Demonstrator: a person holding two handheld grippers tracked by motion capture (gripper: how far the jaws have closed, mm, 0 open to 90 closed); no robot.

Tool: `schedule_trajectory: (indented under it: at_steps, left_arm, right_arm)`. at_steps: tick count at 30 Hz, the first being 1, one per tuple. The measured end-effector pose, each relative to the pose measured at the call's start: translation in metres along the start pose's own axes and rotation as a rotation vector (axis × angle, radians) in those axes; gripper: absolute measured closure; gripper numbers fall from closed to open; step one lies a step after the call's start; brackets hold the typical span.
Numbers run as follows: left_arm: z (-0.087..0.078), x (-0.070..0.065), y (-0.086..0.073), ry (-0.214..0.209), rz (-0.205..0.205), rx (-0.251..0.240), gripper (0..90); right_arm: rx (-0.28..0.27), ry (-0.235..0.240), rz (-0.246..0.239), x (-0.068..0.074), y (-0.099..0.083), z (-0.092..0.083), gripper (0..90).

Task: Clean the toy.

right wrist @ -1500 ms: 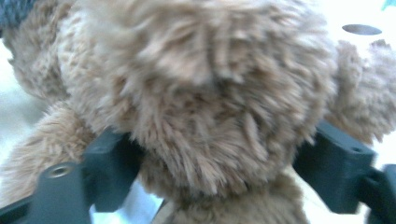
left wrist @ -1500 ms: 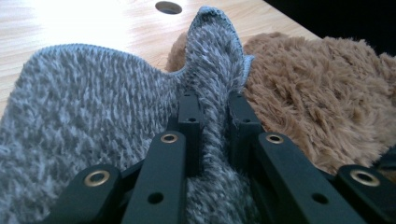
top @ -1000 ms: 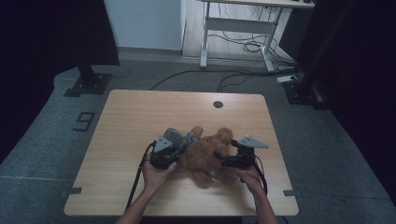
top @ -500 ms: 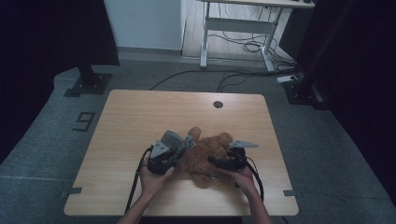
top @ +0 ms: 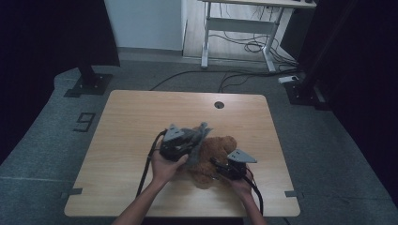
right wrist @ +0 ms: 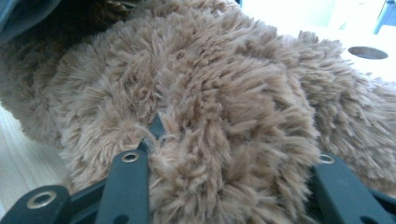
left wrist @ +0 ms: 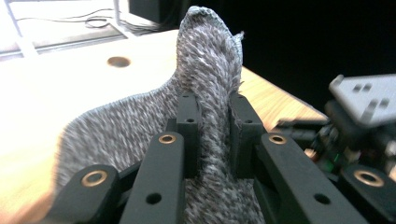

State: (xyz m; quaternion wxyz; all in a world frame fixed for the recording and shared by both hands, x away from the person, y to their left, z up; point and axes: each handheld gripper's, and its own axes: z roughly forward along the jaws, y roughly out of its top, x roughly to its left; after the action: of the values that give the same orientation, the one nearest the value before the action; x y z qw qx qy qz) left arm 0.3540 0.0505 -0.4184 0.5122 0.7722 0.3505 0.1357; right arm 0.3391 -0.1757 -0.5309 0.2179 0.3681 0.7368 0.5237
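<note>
Grey knitted cloth [left wrist: 205,56] pinched tight in left gripper [top: 180,143] jaws, lifted off fluffy brown teddy bear [top: 211,154] mid-table, right gripper [top: 225,169] jaws just closing on fur, holding bear down.

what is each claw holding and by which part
Left claw pinches the grey knitted cloth by a raised fold. Right claw has just closed around the brown plush toy's furry body.
</note>
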Motion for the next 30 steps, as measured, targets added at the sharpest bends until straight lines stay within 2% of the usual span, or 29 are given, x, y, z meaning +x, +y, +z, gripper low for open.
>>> schedule_trajectory:
  at_steps: [2, 4, 6, 8, 9, 11, 15, 18, 21, 25, 27, 30]
  left_arm:
    - [0.021, -0.010, 0.008, -0.013, 0.015, 0.045, 76.8]
    - [0.044, -0.019, 0.011, -0.021, 0.012, 0.089, 76.7]
    - [0.064, -0.026, 0.009, -0.026, 0.012, 0.141, 76.6]
    - [0.079, -0.032, 0.001, 0.002, 0.049, 0.184, 76.1]
    - [0.083, -0.032, -0.004, 0.005, 0.054, 0.186, 76.0]
    - [0.081, -0.030, -0.009, -0.004, 0.033, 0.166, 76.5]
    - [0.071, -0.021, -0.012, -0.012, -0.005, 0.155, 77.1]
    - [0.062, -0.016, -0.015, -0.001, 0.012, 0.154, 77.3]
    - [0.051, -0.008, -0.019, 0.007, -0.002, 0.152, 77.4]
    - [0.036, 0.008, -0.026, 0.070, 0.014, 0.158, 77.4]
    - [0.026, 0.018, -0.031, 0.119, 0.049, 0.167, 77.7]
    - [0.006, 0.038, -0.038, 0.140, 0.020, 0.158, 78.0]
  right_arm:
    - [-0.003, -0.002, -0.003, 0.000, 0.000, 0.000, 53.2]
    - [-0.007, -0.006, -0.011, 0.001, 0.000, 0.000, 53.2]
    - [-0.015, -0.010, -0.023, 0.003, 0.000, 0.000, 53.2]
    - [-0.018, -0.019, -0.046, 0.005, 0.000, -0.002, 53.1]
    - [-0.020, -0.028, -0.062, 0.006, -0.001, -0.002, 53.2]
    - [-0.023, -0.046, -0.087, 0.009, -0.003, -0.002, 53.4]
    - [-0.034, -0.051, -0.100, 0.011, -0.004, -0.002, 53.8]
    - [-0.031, -0.052, -0.100, 0.011, -0.004, -0.003, 53.8]
    - [-0.031, -0.049, -0.094, 0.010, -0.004, -0.003, 53.8]
    - [-0.032, -0.040, -0.081, 0.008, -0.004, -0.003, 53.8]
    - [-0.035, -0.043, -0.081, 0.009, -0.004, -0.004, 53.8]
    - [-0.039, -0.039, -0.078, 0.009, -0.003, -0.004, 53.8]
